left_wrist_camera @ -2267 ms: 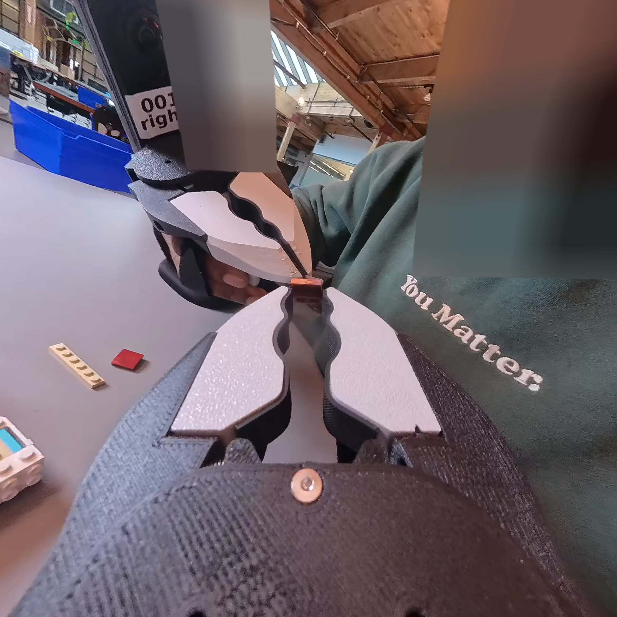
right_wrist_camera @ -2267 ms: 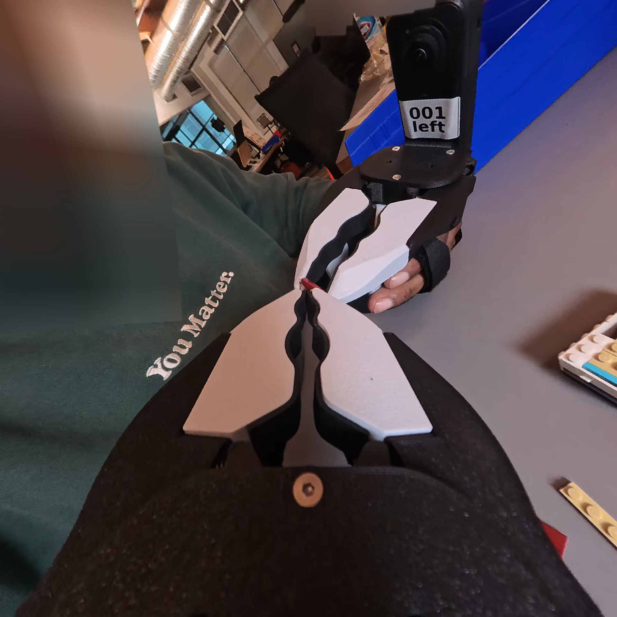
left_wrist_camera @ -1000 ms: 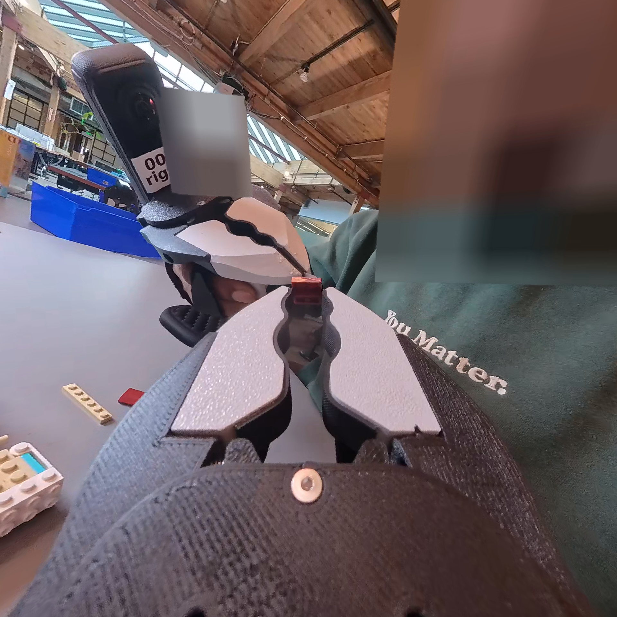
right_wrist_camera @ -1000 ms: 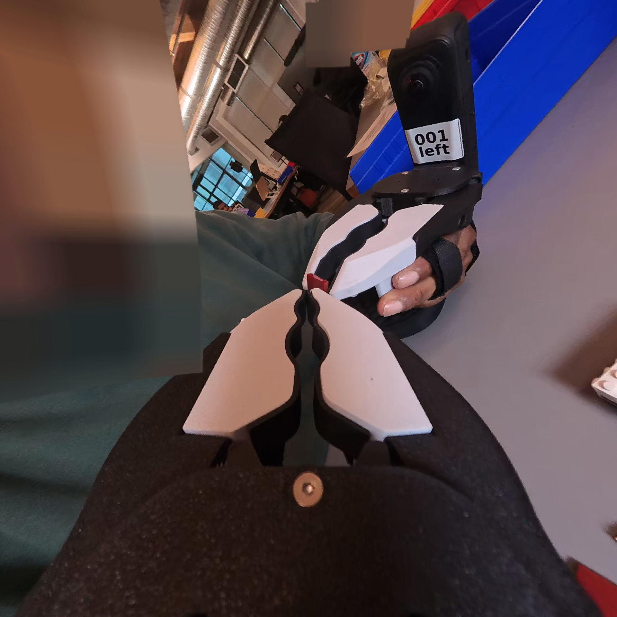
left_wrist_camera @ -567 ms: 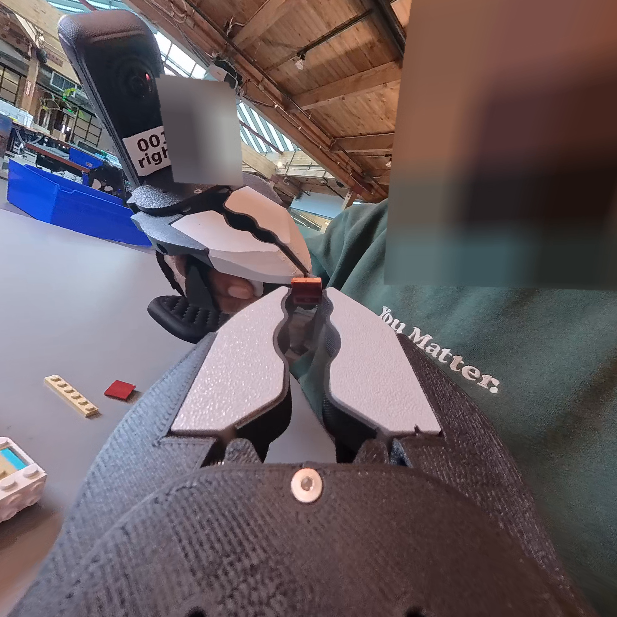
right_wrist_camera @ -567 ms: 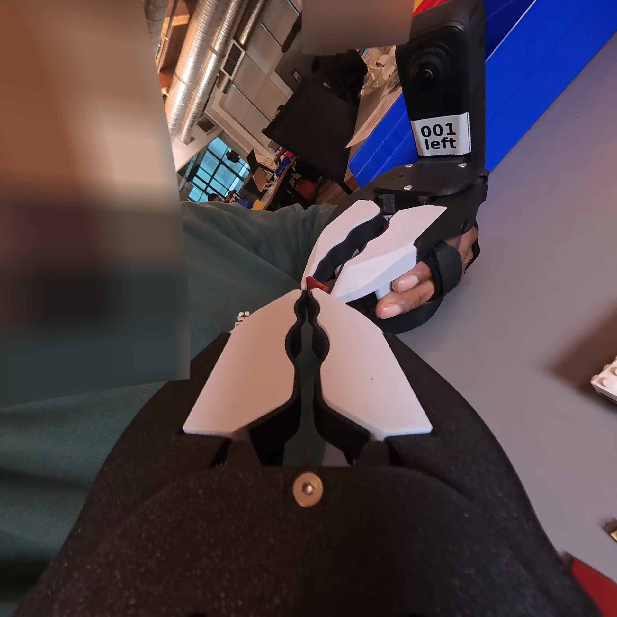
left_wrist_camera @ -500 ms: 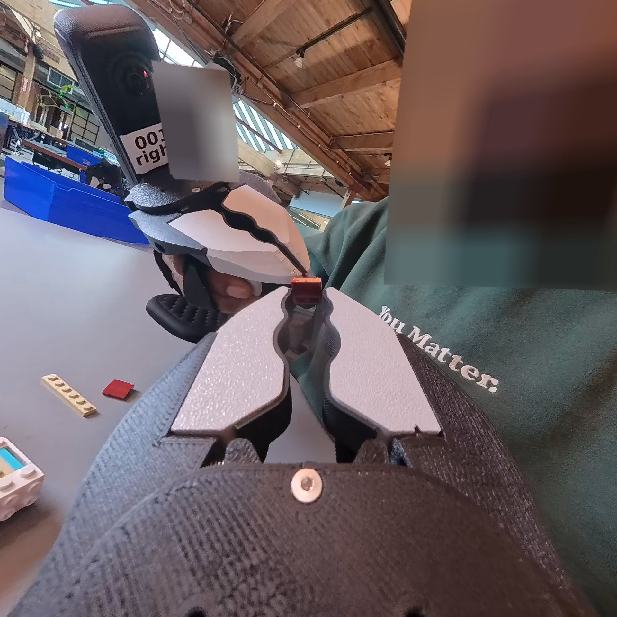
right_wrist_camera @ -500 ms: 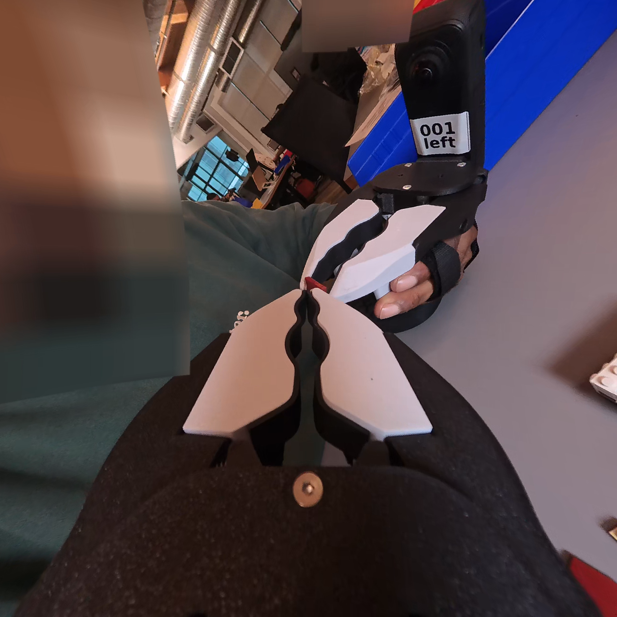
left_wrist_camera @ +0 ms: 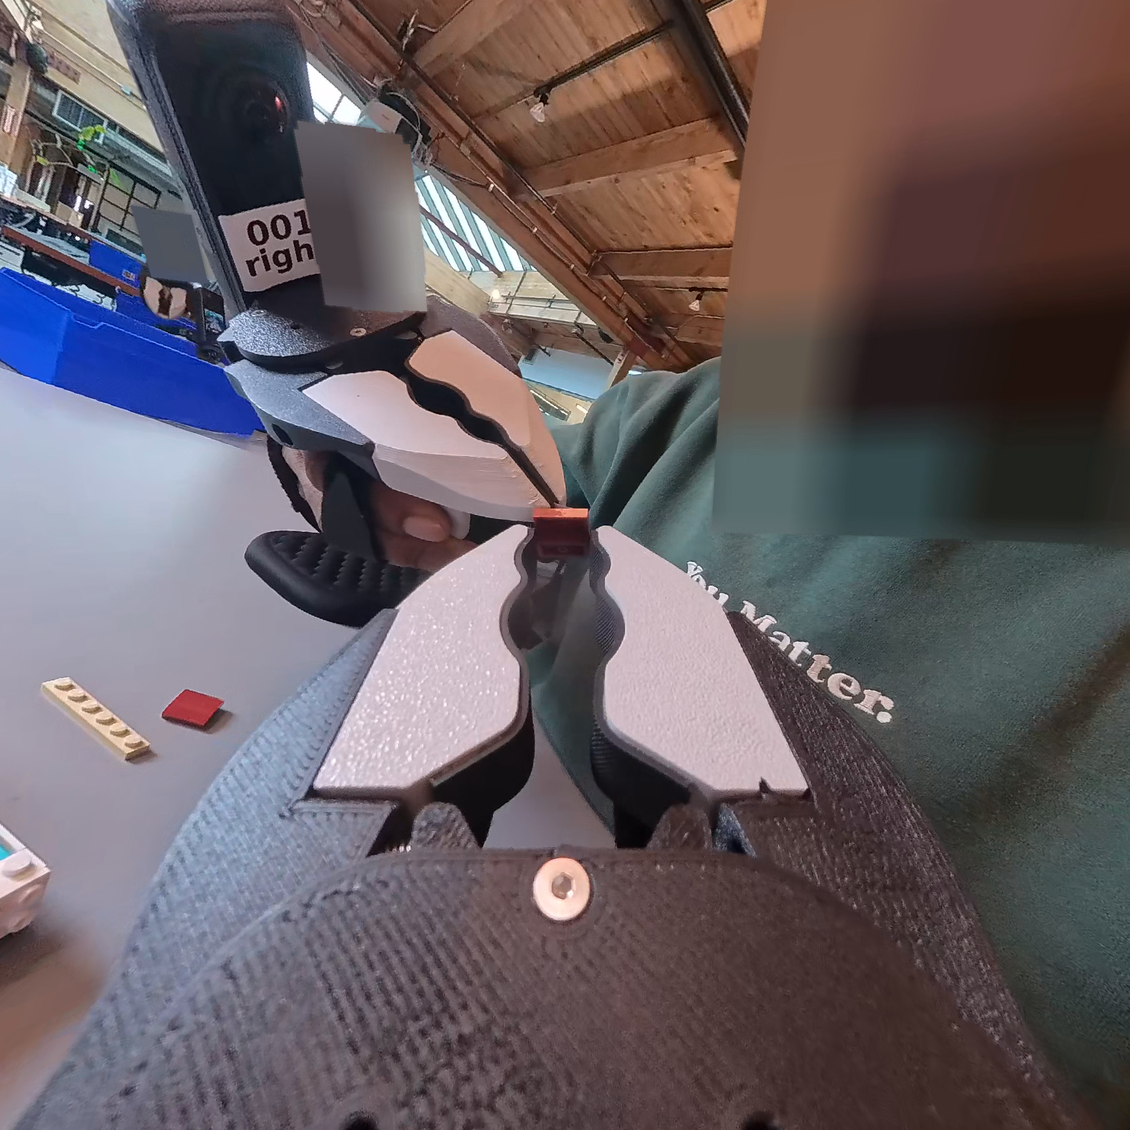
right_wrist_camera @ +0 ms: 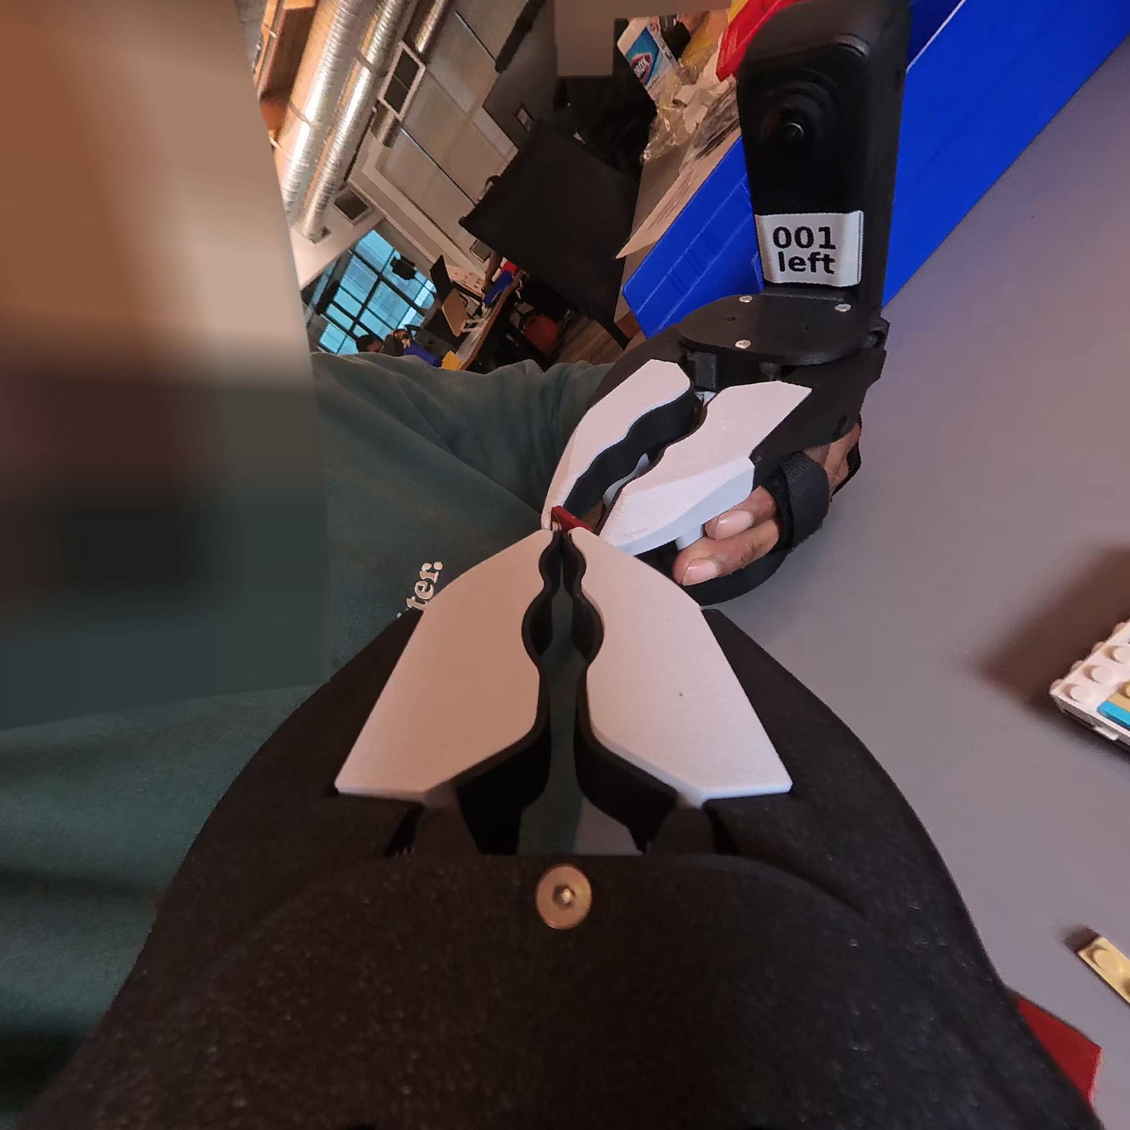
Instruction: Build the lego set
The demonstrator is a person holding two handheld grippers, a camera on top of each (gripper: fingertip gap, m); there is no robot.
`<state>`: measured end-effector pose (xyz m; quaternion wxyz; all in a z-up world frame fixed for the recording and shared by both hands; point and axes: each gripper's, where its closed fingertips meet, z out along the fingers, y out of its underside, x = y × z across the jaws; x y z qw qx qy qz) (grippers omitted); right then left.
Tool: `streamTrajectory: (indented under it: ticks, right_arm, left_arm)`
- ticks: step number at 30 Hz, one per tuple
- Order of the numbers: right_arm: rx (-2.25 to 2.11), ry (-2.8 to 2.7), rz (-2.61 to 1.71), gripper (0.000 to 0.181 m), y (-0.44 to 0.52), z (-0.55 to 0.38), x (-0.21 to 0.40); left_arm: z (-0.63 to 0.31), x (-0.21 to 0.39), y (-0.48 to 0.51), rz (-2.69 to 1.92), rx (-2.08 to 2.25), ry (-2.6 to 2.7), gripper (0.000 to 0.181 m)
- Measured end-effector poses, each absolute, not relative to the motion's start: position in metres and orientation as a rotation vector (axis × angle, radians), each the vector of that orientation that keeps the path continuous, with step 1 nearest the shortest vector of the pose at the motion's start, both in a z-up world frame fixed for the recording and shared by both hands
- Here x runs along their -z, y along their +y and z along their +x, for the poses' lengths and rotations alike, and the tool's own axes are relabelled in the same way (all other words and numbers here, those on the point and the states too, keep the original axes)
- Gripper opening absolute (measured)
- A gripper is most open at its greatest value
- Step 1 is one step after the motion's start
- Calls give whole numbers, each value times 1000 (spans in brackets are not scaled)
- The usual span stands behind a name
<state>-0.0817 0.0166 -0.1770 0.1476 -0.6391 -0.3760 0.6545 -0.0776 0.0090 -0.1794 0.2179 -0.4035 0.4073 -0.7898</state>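
Note:
My left gripper [left_wrist_camera: 560, 541] is shut on a small red piece [left_wrist_camera: 559, 531], held in the air in front of a person's green sweatshirt. My right gripper [right_wrist_camera: 561, 533] is shut, and its tips touch the red piece [right_wrist_camera: 567, 521] from the other side. In the left wrist view the right gripper [left_wrist_camera: 550, 501] comes down onto the piece's top edge. I cannot tell if the right tips pinch the piece or only press on it. A white brick assembly [right_wrist_camera: 1094, 694] lies on the grey table [right_wrist_camera: 978, 489] and also shows in the left wrist view [left_wrist_camera: 15, 877].
A tan studded plate [left_wrist_camera: 95, 718] and a red flat tile [left_wrist_camera: 192, 709] lie loose on the table [left_wrist_camera: 122, 520]. They also show in the right wrist view, the plate [right_wrist_camera: 1107, 966] and the tile [right_wrist_camera: 1058, 1045]. A blue bin [left_wrist_camera: 110, 361] stands at the table's far edge. Both grippers' tips are close together, under 4 cm apart. The white brick assembly [right_wrist_camera: 1094, 694] is about equally far from each gripper, around 15 centimetres.
The right gripper's tips have come back onto the red piece after a short gap a second ago. Both grippers shifted slightly; the left keeps its hold.

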Motion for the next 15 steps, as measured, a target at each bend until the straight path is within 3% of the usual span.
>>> streamTrajectory:
  ticks: [15]
  right_arm:
    - [-1770, -1119, -1822, 0, 19, -83, 176]
  left_arm:
    - [-79, 178, 11, -1123, 2236, 1099, 16]
